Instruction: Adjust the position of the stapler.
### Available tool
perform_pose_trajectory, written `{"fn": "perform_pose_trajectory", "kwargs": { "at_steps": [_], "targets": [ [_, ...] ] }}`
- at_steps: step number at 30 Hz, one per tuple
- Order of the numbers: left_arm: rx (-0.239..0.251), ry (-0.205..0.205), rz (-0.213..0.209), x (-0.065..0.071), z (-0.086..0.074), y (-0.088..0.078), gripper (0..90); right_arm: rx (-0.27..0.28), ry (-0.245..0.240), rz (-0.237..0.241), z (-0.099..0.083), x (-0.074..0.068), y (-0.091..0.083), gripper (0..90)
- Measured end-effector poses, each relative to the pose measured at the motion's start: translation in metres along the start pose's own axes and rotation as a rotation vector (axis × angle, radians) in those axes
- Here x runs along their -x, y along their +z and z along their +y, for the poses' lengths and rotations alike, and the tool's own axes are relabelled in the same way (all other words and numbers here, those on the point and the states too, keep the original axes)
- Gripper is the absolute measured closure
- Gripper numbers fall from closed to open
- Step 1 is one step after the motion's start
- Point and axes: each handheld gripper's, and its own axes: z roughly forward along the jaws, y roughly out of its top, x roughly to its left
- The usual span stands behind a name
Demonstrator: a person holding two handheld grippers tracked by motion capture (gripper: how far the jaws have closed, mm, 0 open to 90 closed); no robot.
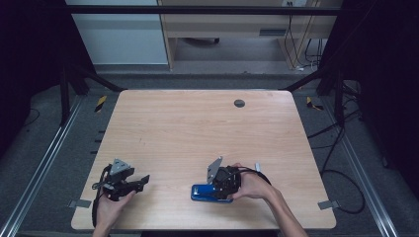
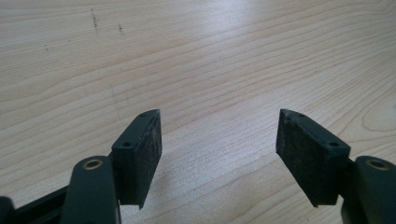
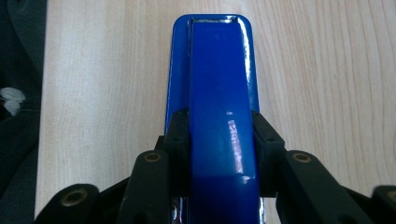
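High view: one light wooden worktop (image 1: 197, 128) carries a single glossy blue metal stapler (image 1: 210, 193), lying flat near the front edge, right of centre. The right gripper (image 1: 223, 183) sits over the stapler's right-hand end, with the person's hand behind it. The left gripper (image 1: 129, 184) rests well apart from it toward the front left corner, pointing along the bare wood. A small dark round grommet (image 1: 239, 103) sits in the worktop near the far edge. Two grippers, one stapler and one grommet are what can be counted on the surface.

Left gripper view: the left gripper (image 2: 219, 144) has its two black jaws spread wide, with only wood grain between the pads (image 2: 149, 149). It holds nothing.

Right gripper view: the blue stapler (image 3: 217, 93) runs straight away from the camera, and the right gripper (image 3: 223, 154) has a jaw against each long side of its body, so it looks clamped on the stapler near the rear end. The stapler appears to lie flat on the wood.

By my judgement the reach and the grasp are done; lifting or moving the stapler is left, and the left gripper has no part in it yet.
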Motion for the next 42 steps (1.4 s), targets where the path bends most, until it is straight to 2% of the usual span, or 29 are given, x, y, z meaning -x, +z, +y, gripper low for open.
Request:
{"fn": "perform_pose_trajectory", "kwargs": {
  "at_steps": [3, 7, 12, 13, 14, 18, 19, 20, 24, 26, 28, 31, 33, 34, 35, 39, 42],
  "targets": [
    [-0.005, 0.004, 0.000, 0.000, 0.000, 0.000, 31.3, 0.019, -0.010, 0.018, 0.001, 0.000, -0.002, 65.8],
    [-0.004, 0.003, -0.001, 0.000, 0.000, 0.000, 31.3, -0.016, -0.009, 0.024, -0.001, 0.000, 0.001, 65.8],
    [-0.003, 0.004, -0.002, 0.001, 0.000, 0.000, 31.2, -0.003, -0.010, 0.019, -0.003, 0.000, 0.001, 65.3],
    [-0.003, 0.004, -0.003, 0.001, 0.000, 0.000, 31.2, 0.000, -0.012, 0.020, -0.003, 0.000, 0.001, 62.2],
    [-0.002, 0.004, -0.003, 0.001, 0.000, 0.000, 31.2, 0.003, 0.005, 0.026, -0.003, -0.001, 0.001, 54.8],
    [-0.001, 0.004, -0.005, 0.001, 0.000, 0.000, 30.9, 0.042, 0.025, 0.014, -0.003, -0.003, -0.003, 49.7],
    [-0.002, 0.005, -0.007, 0.001, 0.000, 0.000, 30.9, 0.077, 0.048, 0.001, -0.004, -0.004, -0.007, 47.5],
    [-0.002, 0.005, -0.008, 0.001, 0.000, 0.000, 30.9, 0.090, 0.059, -0.006, -0.005, -0.004, -0.009, 46.5],
    [0.003, 0.007, -0.010, 0.002, 0.000, 0.000, 31.1, 0.159, 0.155, -0.060, -0.010, -0.002, -0.021, 45.9],
    [0.001, 0.013, -0.011, 0.003, 0.000, 0.000, 31.4, 0.219, 0.205, -0.074, -0.014, -0.003, -0.027, 46.5],
    [-0.002, 0.016, -0.011, 0.003, 0.001, 0.000, 31.5, 0.287, 0.239, -0.105, -0.017, -0.005, -0.035, 46.7],
    [-0.001, 0.020, -0.010, 0.005, 0.001, 0.001, 32.0, 0.379, 0.281, -0.124, -0.023, -0.006, -0.047, 47.7],
    [-0.002, 0.031, -0.013, 0.005, 0.001, 0.000, 33.2, 0.406, 0.303, -0.166, -0.026, -0.008, -0.055, 48.7],
    [-0.002, 0.031, -0.013, 0.005, 0.001, 0.000, 34.3, 0.406, 0.303, -0.166, -0.026, -0.008, -0.055, 48.7],
    [-0.002, 0.037, -0.007, 0.006, 0.001, 0.000, 35.2, 0.438, 0.358, -0.240, -0.035, -0.009, -0.066, 49.7],
    [0.002, 0.061, -0.003, 0.009, 0.000, 0.001, 37.8, 0.472, 0.425, -0.320, -0.049, -0.013, -0.077, 52.2],
    [0.014, 0.083, -0.028, 0.012, 0.001, 0.000, 43.0, 0.489, 0.463, -0.366, -0.061, -0.018, -0.081, 56.0]
  ]
}}
